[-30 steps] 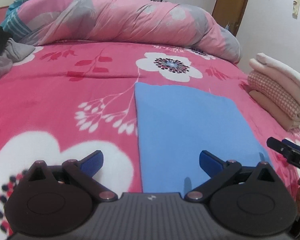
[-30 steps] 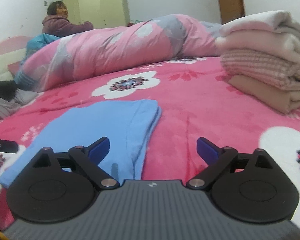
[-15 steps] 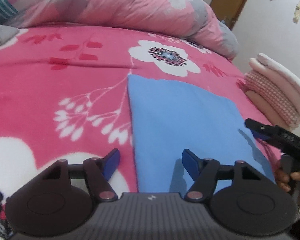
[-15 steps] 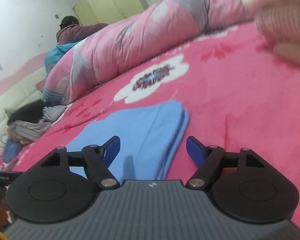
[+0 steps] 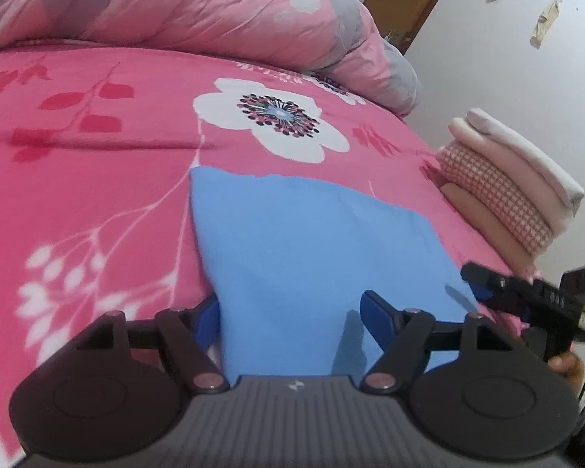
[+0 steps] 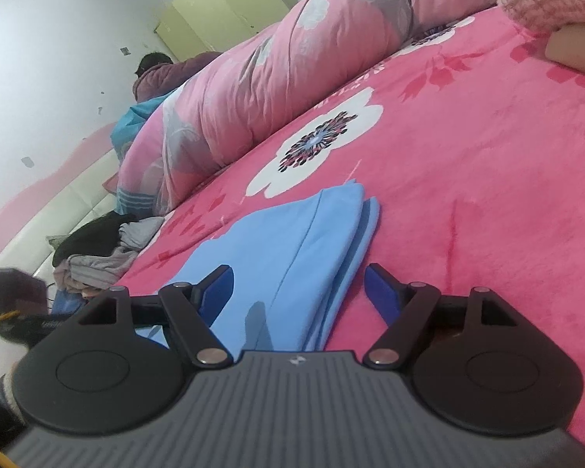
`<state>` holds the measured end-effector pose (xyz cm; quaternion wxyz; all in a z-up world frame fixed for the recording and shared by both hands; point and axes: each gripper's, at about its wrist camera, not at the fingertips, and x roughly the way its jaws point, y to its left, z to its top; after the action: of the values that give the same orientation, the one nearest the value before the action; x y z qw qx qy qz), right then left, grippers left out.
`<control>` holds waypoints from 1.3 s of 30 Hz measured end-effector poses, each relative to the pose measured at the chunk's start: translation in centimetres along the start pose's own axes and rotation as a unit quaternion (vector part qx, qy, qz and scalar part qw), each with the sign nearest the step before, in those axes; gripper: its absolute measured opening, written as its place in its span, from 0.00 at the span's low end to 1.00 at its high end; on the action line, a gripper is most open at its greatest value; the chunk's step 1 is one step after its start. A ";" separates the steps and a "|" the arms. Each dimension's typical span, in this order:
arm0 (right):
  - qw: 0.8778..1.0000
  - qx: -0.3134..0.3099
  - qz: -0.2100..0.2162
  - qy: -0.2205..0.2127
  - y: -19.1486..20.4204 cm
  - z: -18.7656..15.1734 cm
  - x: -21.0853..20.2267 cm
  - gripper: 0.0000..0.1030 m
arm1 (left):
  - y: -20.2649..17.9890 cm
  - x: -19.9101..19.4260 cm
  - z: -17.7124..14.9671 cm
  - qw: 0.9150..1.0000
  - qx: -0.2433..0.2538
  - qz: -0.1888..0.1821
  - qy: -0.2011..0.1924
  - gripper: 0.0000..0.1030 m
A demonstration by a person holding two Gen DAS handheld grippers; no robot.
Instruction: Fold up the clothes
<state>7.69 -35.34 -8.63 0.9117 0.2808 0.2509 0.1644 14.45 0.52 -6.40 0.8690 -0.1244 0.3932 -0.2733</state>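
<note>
A folded blue garment [image 5: 312, 249] lies mid-frame on a pink floral bed [image 5: 97, 179]. The left hand-held gripper [image 5: 288, 312], jaws opening, and the right hand-held gripper [image 6: 296, 292], jaws apart, each straddle a near corner.

Folded cloth on the bed, quilt behind

The folded light-blue cloth [image 5: 308, 249] lies on the pink flowered bedspread [image 5: 97, 195]; the rolled pink quilt [image 5: 199, 11] lies behind it, the stack of folded pale towels [image 5: 514, 179] to its right.

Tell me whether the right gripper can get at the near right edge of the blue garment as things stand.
Probably yes. The right gripper sits low with the layered edge of the blue garment between its parted fingers, nothing lying on it. The left gripper straddles the opposite edge, well clear.
</note>
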 end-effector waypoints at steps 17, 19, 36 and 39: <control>1.000 0.004 0.001 0.003 0.0 0.0 0.2 0.73 | 2.6 -3.2 -2.4 0.994 -0.098 -0.033 -0.021 0.63; 1.000 0.003 0.000 0.004 0.0 0.0 0.3 0.73 | 2.5 -3.7 -2.7 0.994 -0.098 -0.031 -0.022 0.63; 0.999 0.001 0.001 0.041 0.6 0.7 0.6 0.74 | 1.5 -0.9 -0.4 0.999 -0.043 -0.011 -0.010 0.64; 0.998 -0.007 0.014 0.058 0.7 0.9 0.7 0.74 | 1.8 0.2 0.5 0.999 -0.028 -0.018 -0.002 0.64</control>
<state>8.61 -34.86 -7.79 0.8952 0.2682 0.2979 0.1946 15.62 1.88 -6.91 0.8610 -0.1560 0.3966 -0.2777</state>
